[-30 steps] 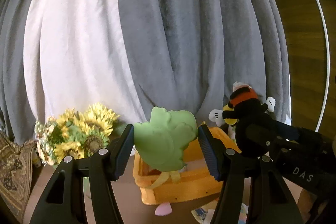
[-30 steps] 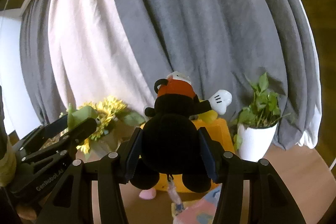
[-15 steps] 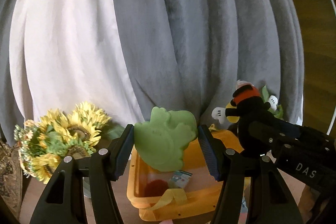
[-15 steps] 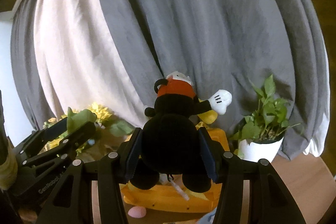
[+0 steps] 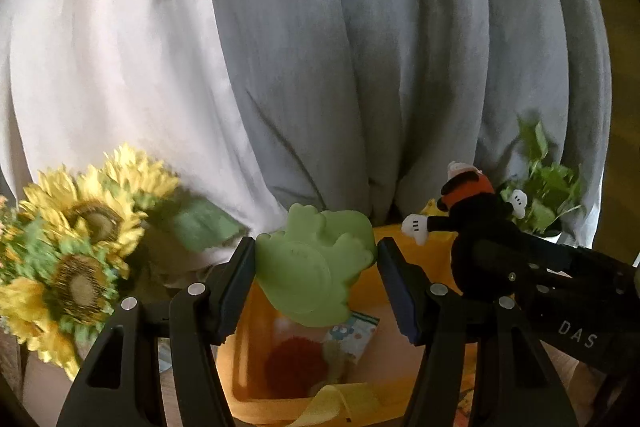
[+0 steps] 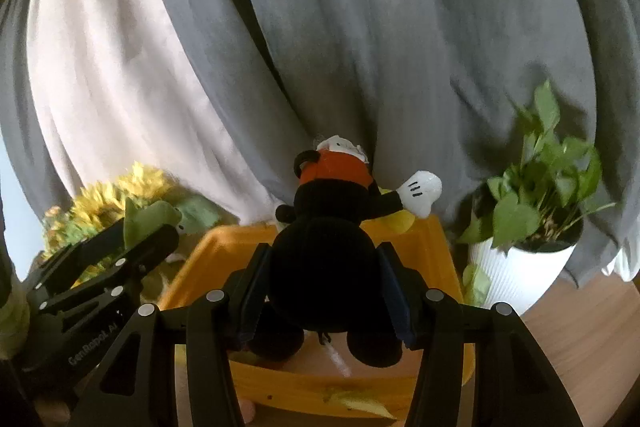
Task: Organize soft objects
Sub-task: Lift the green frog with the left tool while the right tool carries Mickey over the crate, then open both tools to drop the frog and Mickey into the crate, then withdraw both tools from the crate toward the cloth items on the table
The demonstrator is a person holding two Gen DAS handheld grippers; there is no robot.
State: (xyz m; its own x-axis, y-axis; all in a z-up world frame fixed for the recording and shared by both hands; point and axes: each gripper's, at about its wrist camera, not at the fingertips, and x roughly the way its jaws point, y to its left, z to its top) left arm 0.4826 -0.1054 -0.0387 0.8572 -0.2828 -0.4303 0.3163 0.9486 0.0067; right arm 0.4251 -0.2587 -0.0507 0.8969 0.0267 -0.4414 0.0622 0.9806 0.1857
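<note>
My left gripper (image 5: 316, 279) is shut on a flat green soft toy (image 5: 312, 267) and holds it above the orange basket (image 5: 248, 367). A red fuzzy item (image 5: 294, 363) and a small printed packet (image 5: 352, 337) lie inside the basket. My right gripper (image 6: 324, 291) is shut on a black mouse plush (image 6: 324, 251) with red shorts and white gloves, held above the same basket (image 6: 440, 247). The plush also shows at the right of the left wrist view (image 5: 476, 227). The green toy shows at the left of the right wrist view (image 6: 148, 219).
Artificial sunflowers (image 5: 80, 235) stand left of the basket. A potted green plant in a white pot (image 6: 528, 259) stands to its right on a wooden surface (image 6: 592, 339). Grey and white curtains (image 6: 320, 47) hang close behind everything.
Both grippers have moved forward and over the basket with their toys still held. The basket's inside now shows below the left gripper, and the sunflowers and plant look nearer.
</note>
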